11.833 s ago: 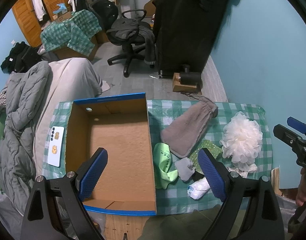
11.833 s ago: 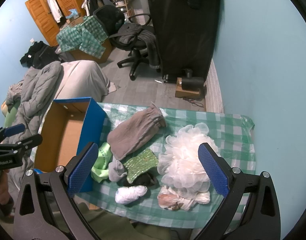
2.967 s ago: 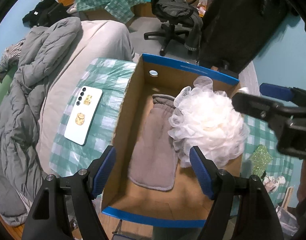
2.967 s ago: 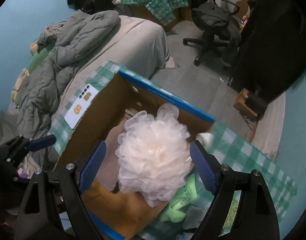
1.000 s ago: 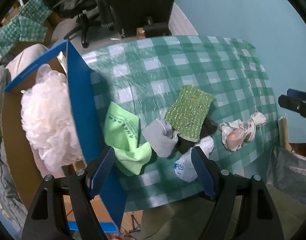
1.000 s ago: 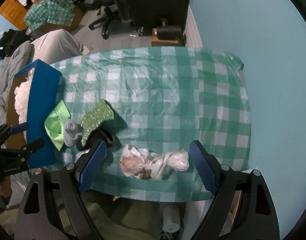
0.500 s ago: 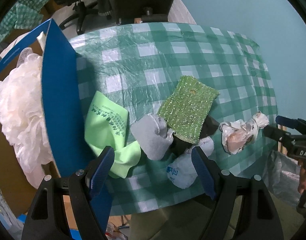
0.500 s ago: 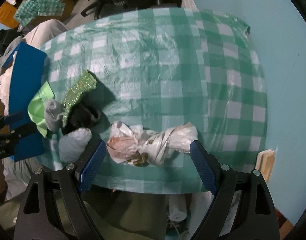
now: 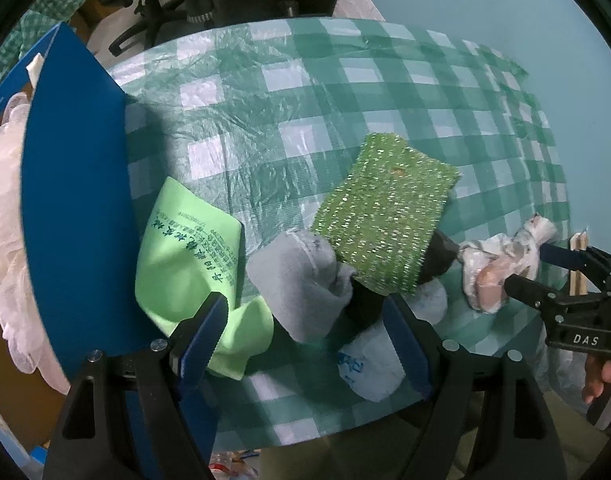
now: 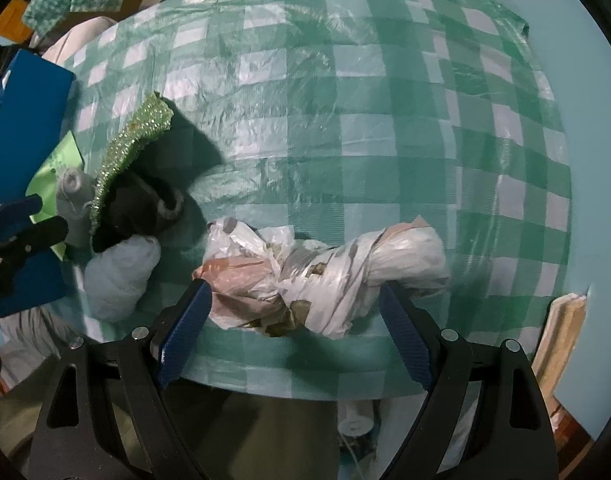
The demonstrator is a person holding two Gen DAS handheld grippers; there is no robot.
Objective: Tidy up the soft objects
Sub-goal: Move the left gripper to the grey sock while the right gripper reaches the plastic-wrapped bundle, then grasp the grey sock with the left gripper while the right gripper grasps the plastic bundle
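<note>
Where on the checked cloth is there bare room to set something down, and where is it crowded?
Bare: the whole far stretch of the cloth, from the blue box across to the wall, beyond the sponge. Crowded: the near edge, where green cloth, grey sock, white roll and knotted bag lie.

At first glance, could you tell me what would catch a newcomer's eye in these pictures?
Probably the sparkly green scrubbing pad, propped on a heap of soft things near the front edge of the green checked tablecloth. Beside the heap a knotted plastic bag bundle lies between the open right tongs. At the left stands the blue cardboard box, with a white bath pouf inside.
</note>
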